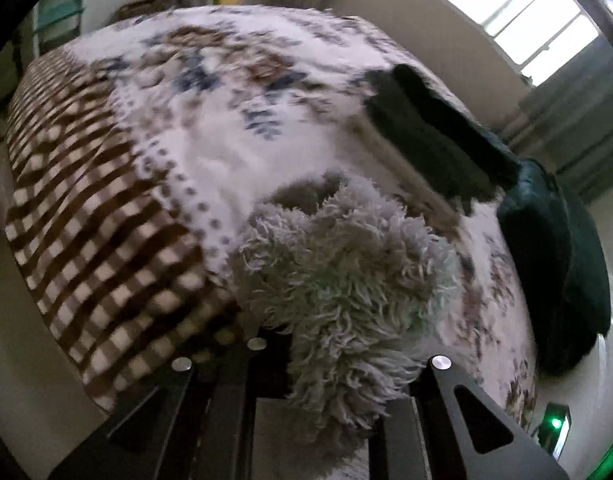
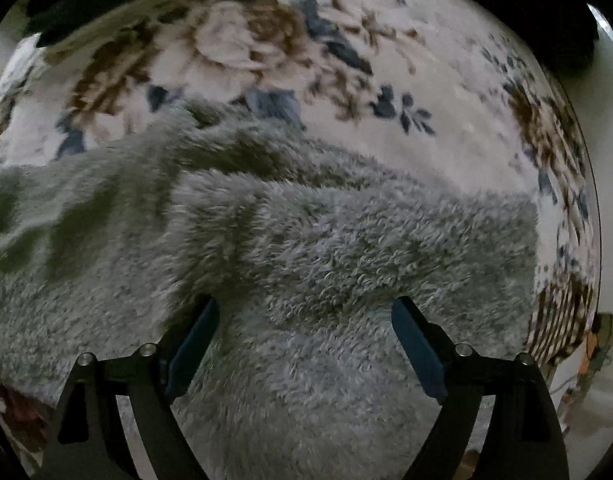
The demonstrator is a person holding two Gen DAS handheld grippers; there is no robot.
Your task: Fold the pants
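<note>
The pants are grey and fluffy. In the left wrist view a bunched part of the pants [image 1: 338, 272] fills the space between my left gripper's [image 1: 338, 360] fingers, which are shut on it and lifted above the bed. In the right wrist view the pants [image 2: 306, 248] lie spread across the bed in folds. My right gripper [image 2: 304, 308] is open, its blue pads [image 2: 416, 350] wide apart, with the fabric lying between and under them.
The bed has a floral blanket [image 1: 210, 92] with a brown checked border [image 1: 98, 232]. Dark green folded clothes [image 1: 434, 136] lie at the bed's far right, with a dark green cushion [image 1: 554, 268] beyond the edge. A window [image 1: 518, 12] is at the back.
</note>
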